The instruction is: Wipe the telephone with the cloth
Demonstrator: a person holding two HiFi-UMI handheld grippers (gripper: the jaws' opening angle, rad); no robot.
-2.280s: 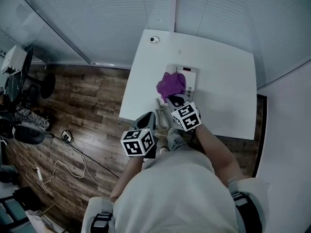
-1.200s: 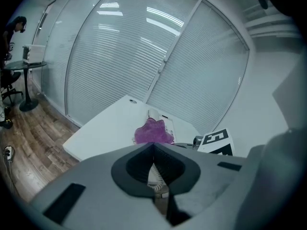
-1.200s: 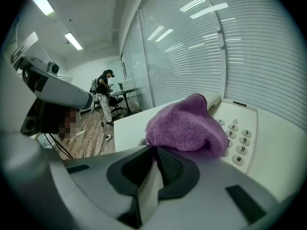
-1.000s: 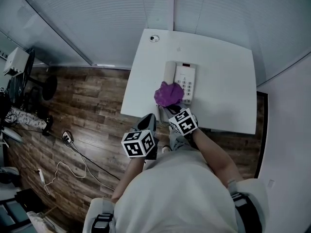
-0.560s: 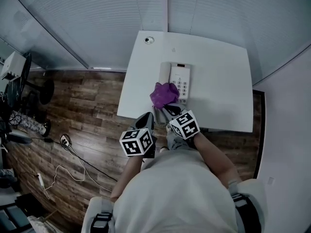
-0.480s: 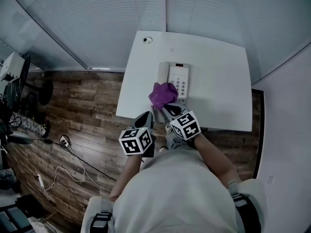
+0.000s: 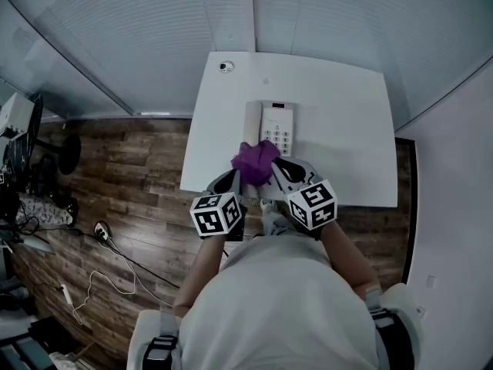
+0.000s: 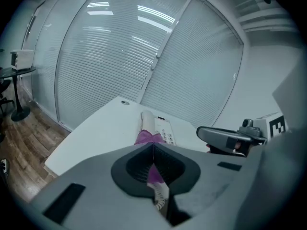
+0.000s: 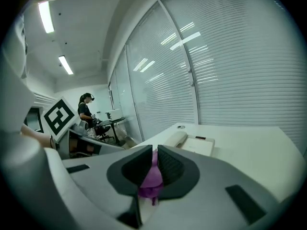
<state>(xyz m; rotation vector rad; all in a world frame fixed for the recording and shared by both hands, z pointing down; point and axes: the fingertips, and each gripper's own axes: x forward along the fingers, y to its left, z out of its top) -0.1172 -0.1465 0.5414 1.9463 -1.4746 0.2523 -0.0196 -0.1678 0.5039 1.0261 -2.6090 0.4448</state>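
A white telephone [image 7: 269,126] lies on the white table [image 7: 347,129], handset along its left side. A purple cloth [image 7: 255,160] hangs bunched over the phone's near end, and my right gripper [image 7: 273,163] is shut on it. In the right gripper view the cloth [image 9: 153,176] is pinched between the jaws of my right gripper [image 9: 154,152], with the telephone [image 9: 189,142] lower and further off. My left gripper [image 7: 231,179] sits just left of the cloth at the table's near edge. Its jaws [image 8: 153,147] are shut with nothing in them; beyond them show the cloth [image 8: 147,138] and the coiled phone cord [image 8: 160,196].
A round grommet [image 7: 225,66] sits in the table's far left corner. Glass walls with blinds close off the far side. Wooden floor with cables [image 7: 115,245] lies to the left. In the right gripper view a person [image 9: 86,110] stands at a distant desk.
My right gripper has risen with the cloth, off the phone's near left corner and toward me. The left gripper has shifted slightly toward the cloth.
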